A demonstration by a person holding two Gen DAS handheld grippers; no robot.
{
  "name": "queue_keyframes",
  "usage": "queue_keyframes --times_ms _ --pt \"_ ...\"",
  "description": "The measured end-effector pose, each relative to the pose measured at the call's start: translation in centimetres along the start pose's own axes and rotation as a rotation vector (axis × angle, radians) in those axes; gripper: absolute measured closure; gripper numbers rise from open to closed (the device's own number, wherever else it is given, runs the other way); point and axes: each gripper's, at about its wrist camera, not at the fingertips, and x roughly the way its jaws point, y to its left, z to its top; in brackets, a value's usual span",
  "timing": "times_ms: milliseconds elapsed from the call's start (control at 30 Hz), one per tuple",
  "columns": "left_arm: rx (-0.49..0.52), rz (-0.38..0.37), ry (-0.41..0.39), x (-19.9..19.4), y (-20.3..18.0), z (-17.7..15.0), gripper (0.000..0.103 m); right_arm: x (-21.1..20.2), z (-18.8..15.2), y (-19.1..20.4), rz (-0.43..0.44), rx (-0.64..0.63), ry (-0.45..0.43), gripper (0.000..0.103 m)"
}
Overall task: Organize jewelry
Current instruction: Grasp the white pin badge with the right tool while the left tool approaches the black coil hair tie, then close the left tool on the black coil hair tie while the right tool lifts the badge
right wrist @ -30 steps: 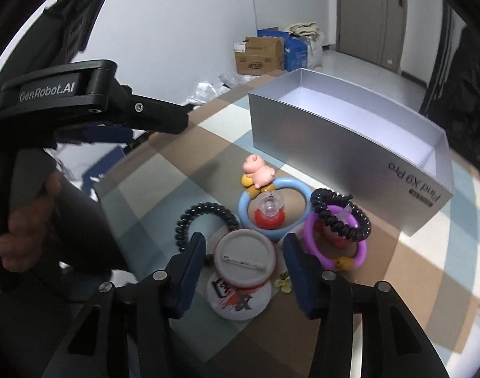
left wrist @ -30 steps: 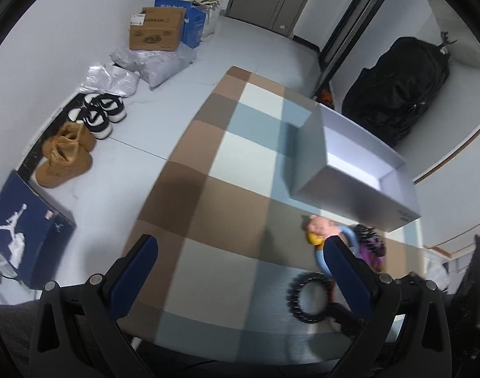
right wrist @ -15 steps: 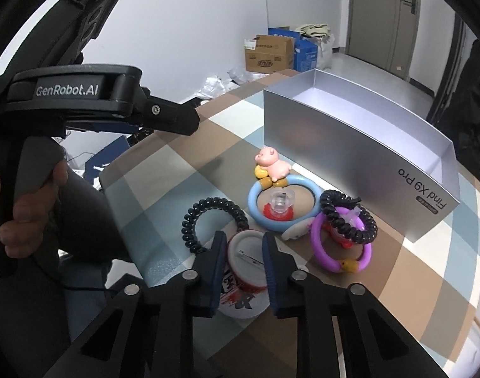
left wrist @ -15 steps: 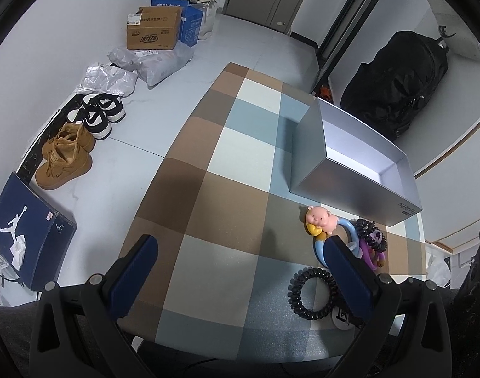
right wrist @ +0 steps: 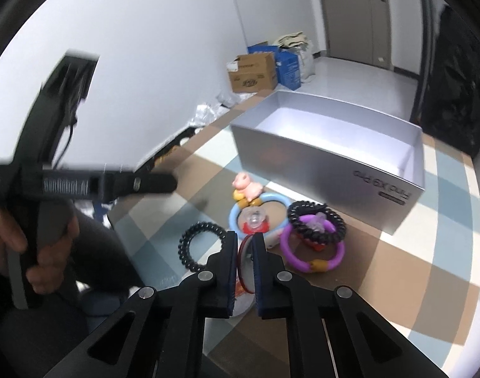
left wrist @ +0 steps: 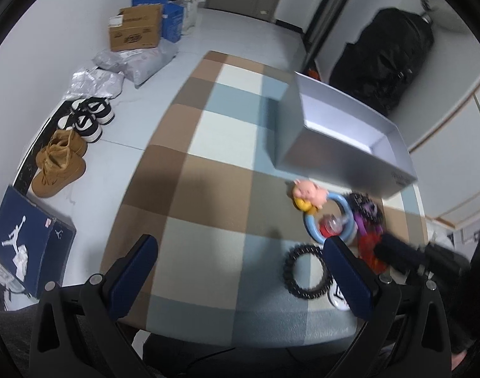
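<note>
My right gripper (right wrist: 243, 236) is shut on a round pin badge (right wrist: 245, 264), held on edge just above the checked tablecloth. A second badge (right wrist: 240, 302) lies flat under it. Ahead lie a black coil hair tie (right wrist: 202, 245), a blue ring with a pink pig (right wrist: 255, 201), and a purple ring with a black coil tie (right wrist: 315, 236). The open silver box (right wrist: 334, 157) stands behind them. My left gripper (left wrist: 240, 252) is open and empty over the table's near edge, left of the black hair tie (left wrist: 306, 271) and the blue ring (left wrist: 328, 217).
The silver box (left wrist: 344, 138) stands at the table's far right. Left of the table on the floor are shoes (left wrist: 60, 160), a blue shoebox (left wrist: 29, 239), cardboard boxes (left wrist: 136, 28) and plastic bags. A black bag (left wrist: 381, 60) stands behind the box.
My right gripper closed on the upper badge and tipped it up on edge. The left gripper drew back and up a little, still open.
</note>
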Motion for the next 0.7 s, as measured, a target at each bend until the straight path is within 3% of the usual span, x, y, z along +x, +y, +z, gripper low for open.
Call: queue_keyframes --times_ms 167,300,433,500,700 --pt "0.106 -0.014 0.026 0.0 -2.0 -1.3 0.001 -1.3 0.4 -2.2 0.063 0.126 -0.042 0.095" --pt "0.164 0.029 0.062 0.7 -3.1 -2.1 0.001 -2.4 0.6 -3.8 0.089 0.208 -0.082 0.095" --pt "0.18 0.093 0.103 1.5 -2.8 -2.5 0.01 -3.5 0.6 -4.5 0.091 0.242 -0.114 0.095" --pt "0.15 0.071 0.105 1.6 -2.3 -2.3 0.012 -3.9 0.4 -4.7 0.091 0.243 -0.124 0.095" --pt "0.183 0.106 0.066 1.9 -2.9 -1.7 0.038 -4.7 0.2 -4.7 0.095 0.243 -0.145 0.095"
